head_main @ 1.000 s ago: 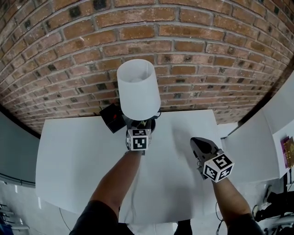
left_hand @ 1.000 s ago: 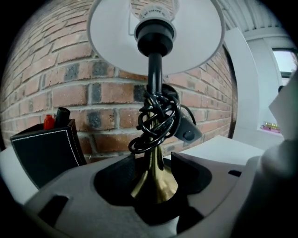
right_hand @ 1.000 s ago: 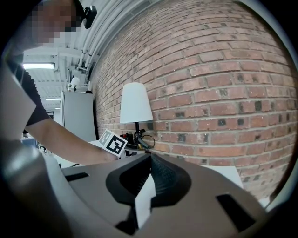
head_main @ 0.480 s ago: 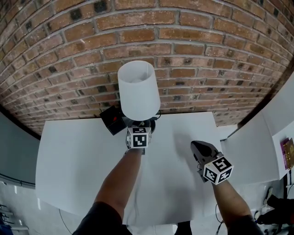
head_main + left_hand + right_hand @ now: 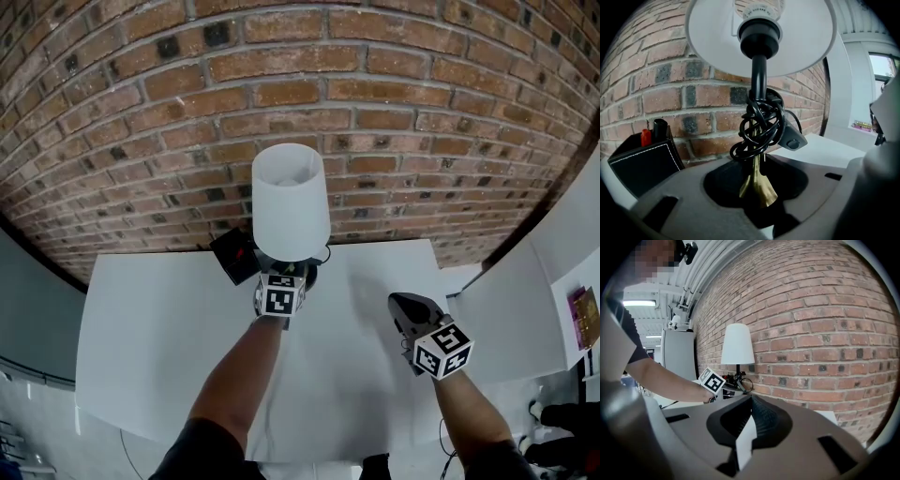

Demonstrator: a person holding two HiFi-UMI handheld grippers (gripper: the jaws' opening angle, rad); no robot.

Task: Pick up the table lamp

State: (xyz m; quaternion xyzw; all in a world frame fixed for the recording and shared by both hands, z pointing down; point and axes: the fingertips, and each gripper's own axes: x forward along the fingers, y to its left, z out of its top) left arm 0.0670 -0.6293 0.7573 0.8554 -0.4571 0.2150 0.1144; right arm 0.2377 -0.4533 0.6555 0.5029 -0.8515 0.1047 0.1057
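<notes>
Two grippers are working over the white table: we are holding the left gripper at the foot of the table lamp, and its jaws have just been closing and are now squeezing the lamp's gold stem, just under a bundle of black cord. The lamp is standing up straight at the 12 o'clock edge of the table, close to the brick wall, with a black box sitting at its 9 o'clock. We are holding the right gripper at the lamp's 4 o'clock, well apart from it, with its jaws together and gripping nothing.
</notes>
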